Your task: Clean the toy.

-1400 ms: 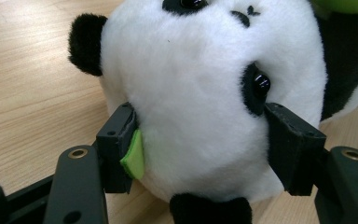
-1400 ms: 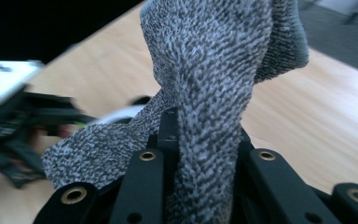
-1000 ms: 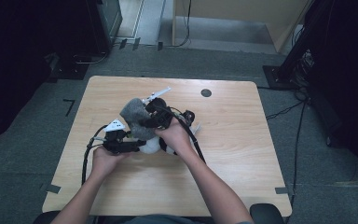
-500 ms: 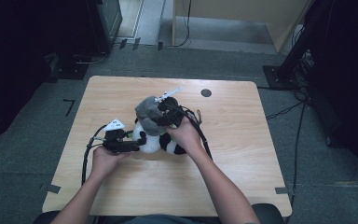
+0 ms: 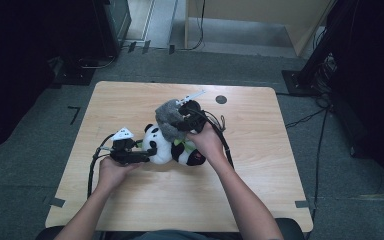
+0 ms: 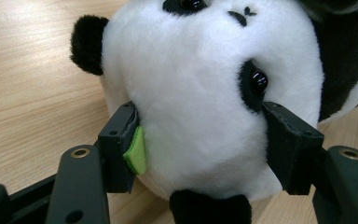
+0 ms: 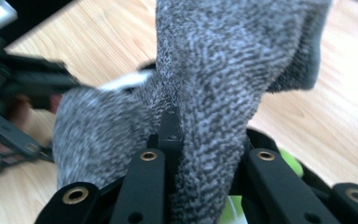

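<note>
The panda plush (image 5: 172, 147) lies on its side near the middle of the wooden counter (image 5: 260, 185) and serves as the landmark here. The left tongs (image 5: 147, 154) clamp its white head from both sides, the pads (image 6: 128, 140) sunk into the fur; this grip and the panda's spot look the same as a second ago. The right tongs (image 5: 180, 120) pinch a fold of a grey knitted sock (image 5: 169, 116), clenched tight on the fabric, with the jaws closing slightly further just now. A second ago the sock sat low against the panda's body; now it hangs above the panda's far side, lifted toward the back edge of the counter, its lower end draping onto the panda's neck. The right hand (image 5: 207, 142) has shifted the same way.
</note>
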